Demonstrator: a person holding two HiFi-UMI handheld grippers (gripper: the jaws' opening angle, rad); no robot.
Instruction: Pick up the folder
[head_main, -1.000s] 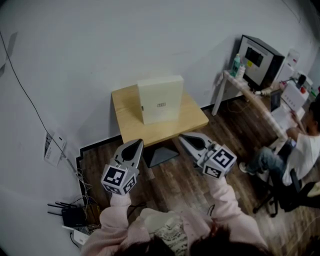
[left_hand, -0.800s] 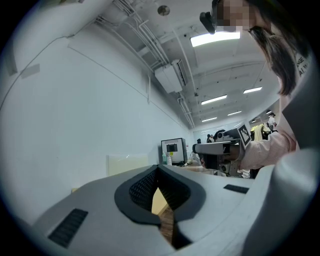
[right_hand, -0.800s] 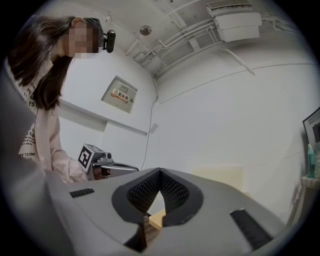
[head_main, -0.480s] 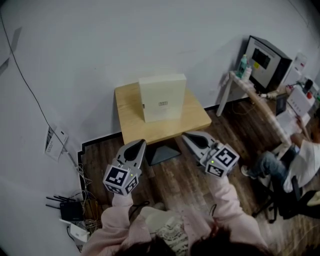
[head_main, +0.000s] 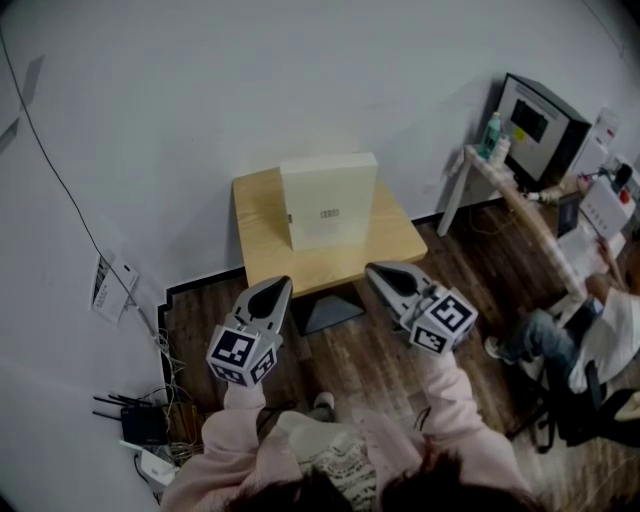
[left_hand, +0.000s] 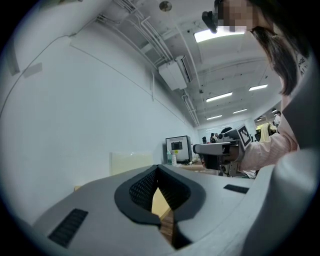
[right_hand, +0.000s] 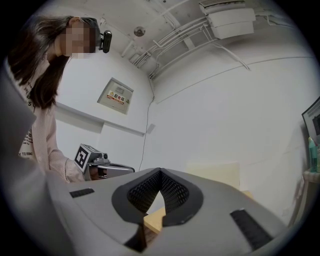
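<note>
A cream box-like folder (head_main: 329, 201) stands upright on a small wooden table (head_main: 262, 232) against the white wall. It shows pale behind the jaws as the folder (left_hand: 131, 162) in the left gripper view and the folder (right_hand: 212, 174) in the right gripper view. My left gripper (head_main: 279, 286) hangs short of the table's near edge, left of centre, shut and empty. My right gripper (head_main: 372, 271) is level with it on the right, also shut with nothing held. Both point toward the table.
A second desk (head_main: 520, 205) at the right carries a monitor (head_main: 538, 121) and bottles (head_main: 492, 133). A seated person (head_main: 590, 335) is at the far right. Cables and a router (head_main: 145, 427) lie on the dark wood floor at the left. The table's base (head_main: 325, 312) sits between the grippers.
Both grippers have edged forward toward the table, and the folder and table sit slightly further right in the head view. The jaws stayed shut.
</note>
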